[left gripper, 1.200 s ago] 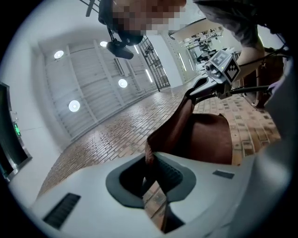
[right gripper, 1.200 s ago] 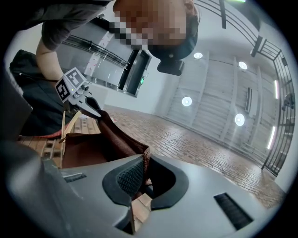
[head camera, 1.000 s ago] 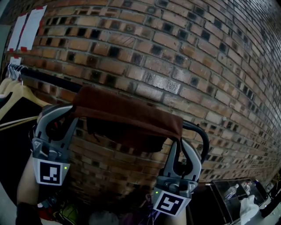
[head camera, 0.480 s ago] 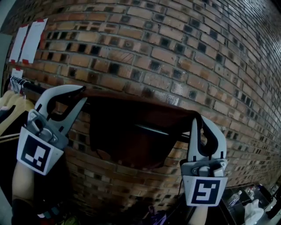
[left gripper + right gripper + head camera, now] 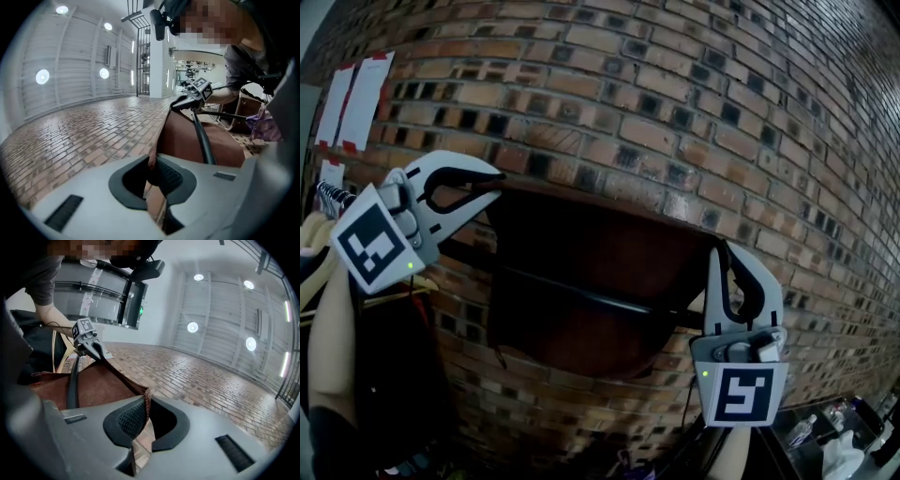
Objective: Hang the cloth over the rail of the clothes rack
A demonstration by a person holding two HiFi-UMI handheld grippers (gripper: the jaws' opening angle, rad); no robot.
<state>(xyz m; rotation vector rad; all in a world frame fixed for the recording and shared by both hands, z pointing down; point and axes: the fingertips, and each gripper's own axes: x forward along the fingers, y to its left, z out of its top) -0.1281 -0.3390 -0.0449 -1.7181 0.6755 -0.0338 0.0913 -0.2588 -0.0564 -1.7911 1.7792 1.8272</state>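
Holding the brown cloth (image 5: pixel 581 281) up by its top edge, spread flat between two grippers in front of the brick wall (image 5: pixel 694 103). Pinching the top left corner in the left gripper (image 5: pixel 495 180), with jaws narrow and just now closing further, and with the hem lying between the ribbed pads (image 5: pixel 172 177) in the left gripper view. Clamping the top right corner in the right gripper (image 5: pixel 719 246), with jaws drawn fully together on the hem in the right gripper view. Pointing both grippers upward, with the left tilted toward the cloth and the right nearly upright. Keeping the top edge taut and above the black rail (image 5: pixel 581 296) of the clothes rack. Carrying the cloth on the wall side of the rail, with the rail crossing its near face at roughly mid-height in the head view and lying close against the fabric in both gripper views; unable to confirm contact there. Not yet draping any part of the cloth over the rail. Noting hangers (image 5: pixel 326 192) bunched at the rail's left end, beside the left gripper, and two paper sheets (image 5: pixel 354 89) taped to the wall above them.
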